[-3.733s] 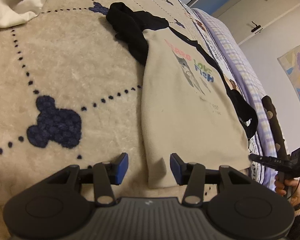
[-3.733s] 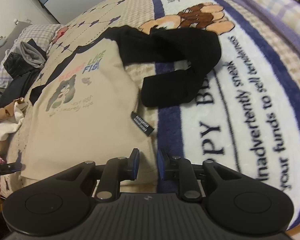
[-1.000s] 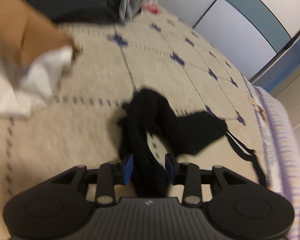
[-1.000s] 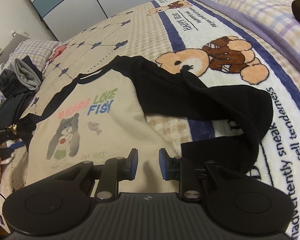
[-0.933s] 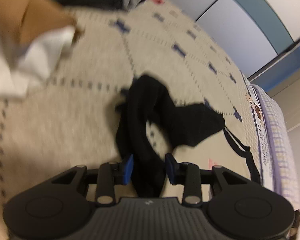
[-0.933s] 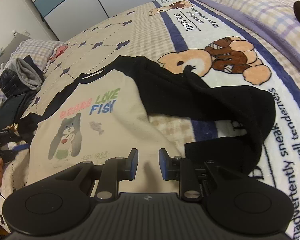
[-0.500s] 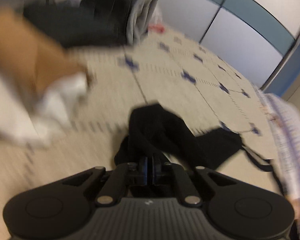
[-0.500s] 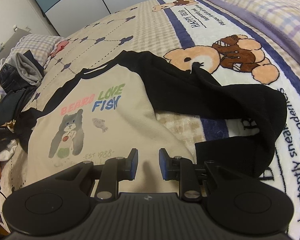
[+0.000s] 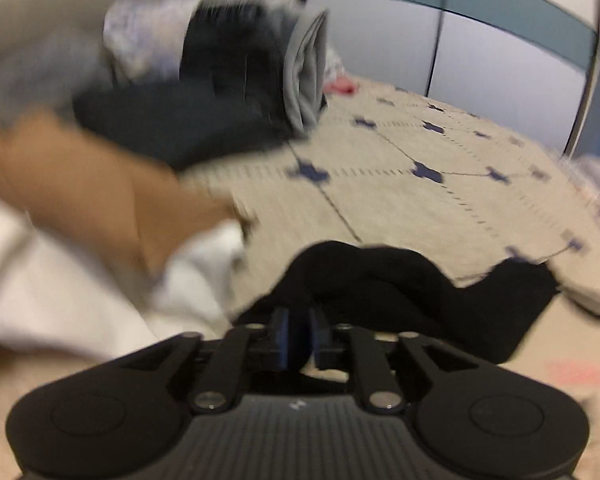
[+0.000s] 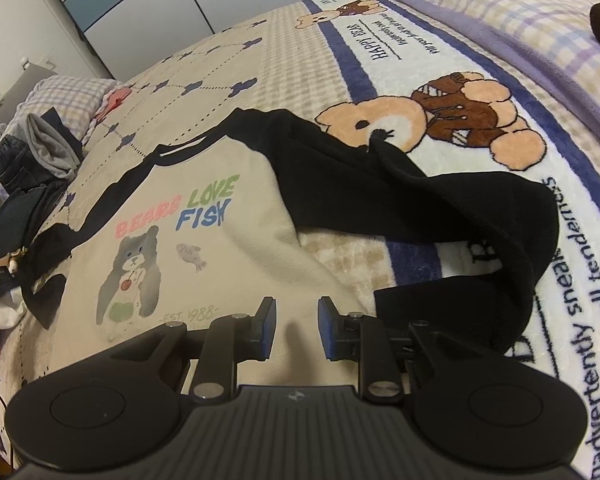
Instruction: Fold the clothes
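A cream sweatshirt (image 10: 204, 248) with black sleeves and a bear print lies face up on the bed. Its right black sleeve (image 10: 440, 200) curls across the bear blanket. My right gripper (image 10: 294, 328) is open and empty, hovering over the shirt's lower body. In the blurred left wrist view my left gripper (image 9: 299, 338) is shut on the other black sleeve (image 9: 400, 284), which bunches up just ahead of the fingers. That sleeve (image 10: 48, 264) also shows at the left edge of the right wrist view.
A pile of dark and grey clothes (image 9: 228, 92) lies by the pillow. White and tan garments (image 9: 80, 240) lie left of my left gripper. The beige dotted blanket (image 9: 420, 208) stretches beyond. The bear blanket (image 10: 460, 120) and a checked purple sheet (image 10: 520, 12) lie to the right.
My left gripper moved from the shirt's hem up to the black sleeve and shut on it. My right gripper moved forward over the shirt's body and stays open.
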`<state>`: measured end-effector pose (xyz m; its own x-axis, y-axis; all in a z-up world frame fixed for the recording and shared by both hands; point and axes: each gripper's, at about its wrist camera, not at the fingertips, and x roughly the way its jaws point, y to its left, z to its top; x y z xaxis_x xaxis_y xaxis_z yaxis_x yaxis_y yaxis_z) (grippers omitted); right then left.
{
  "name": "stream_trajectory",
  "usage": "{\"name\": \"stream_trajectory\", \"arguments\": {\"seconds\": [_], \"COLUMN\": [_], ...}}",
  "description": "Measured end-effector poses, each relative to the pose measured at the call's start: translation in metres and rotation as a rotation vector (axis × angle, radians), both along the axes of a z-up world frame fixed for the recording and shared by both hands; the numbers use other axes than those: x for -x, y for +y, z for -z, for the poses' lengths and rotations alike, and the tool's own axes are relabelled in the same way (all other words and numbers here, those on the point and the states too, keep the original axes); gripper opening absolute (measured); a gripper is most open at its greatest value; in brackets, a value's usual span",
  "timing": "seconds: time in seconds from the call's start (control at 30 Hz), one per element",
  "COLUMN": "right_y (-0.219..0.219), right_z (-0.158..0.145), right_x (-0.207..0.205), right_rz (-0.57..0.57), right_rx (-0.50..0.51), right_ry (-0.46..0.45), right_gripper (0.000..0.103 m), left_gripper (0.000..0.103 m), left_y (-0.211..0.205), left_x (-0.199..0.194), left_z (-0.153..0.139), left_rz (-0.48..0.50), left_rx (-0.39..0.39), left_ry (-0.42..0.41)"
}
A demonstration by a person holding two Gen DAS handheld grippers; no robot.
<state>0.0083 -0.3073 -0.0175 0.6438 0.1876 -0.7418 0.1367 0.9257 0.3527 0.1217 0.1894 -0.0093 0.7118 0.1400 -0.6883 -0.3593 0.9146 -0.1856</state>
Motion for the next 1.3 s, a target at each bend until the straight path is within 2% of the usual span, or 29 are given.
{"name": "stream_trajectory", "arguments": {"seconds": [0.03,0.17,0.23,0.4,0.53,0.77,0.83,0.97,1.23,1.3], "right_y": [-0.001,-0.01,-0.017,-0.044,-0.063,-0.07,-0.072,-0.081,-0.1,-0.102], "right_z": [0.0,-0.005,-0.008,-0.012,-0.008,-0.007,-0.01,-0.011,0.014,0.019], "right_x": [0.0,0.001,0.002,0.004,0.004,0.009,0.014,0.025,0.011,0.008], "right_rz": [0.003,0.029,0.054,0.162,0.22,0.222,0.227,0.223,0.246,0.254], "right_rx": [0.0,0.006,0.026,0.084,0.107,0.262,0.299,0.306,0.217,0.195], "right_ry": [-0.001,-0.019,-0.033,-0.044,-0.024,-0.015,-0.024,-0.025,0.062,0.06], "right_gripper": [0.025,0.025,0.025,0.033,0.033,0.033,0.033,0.034,0.038,0.033], "left_gripper": [0.035,0.037,0.037,0.037,0.038,0.038,0.038,0.038,0.038,0.037], "left_y": [0.004,0.015,0.012,0.005,-0.002,-0.02,-0.03,-0.043,-0.053,-0.054], "left_x": [0.002,0.01,0.012,0.026,0.041,0.06,0.064,0.071,0.075,0.075], "left_z": [0.002,0.006,0.005,0.0,0.001,0.015,0.019,0.026,0.03,0.03], "left_rz": [-0.009,-0.007,-0.004,0.037,0.102,0.262,0.303,0.351,0.396,0.411], "left_rx": [0.054,0.182,0.175,0.119,0.134,0.311,0.318,0.295,0.261,0.265], "left_ry": [0.009,0.033,0.038,0.043,0.057,0.12,0.14,0.173,0.19,0.188]}}
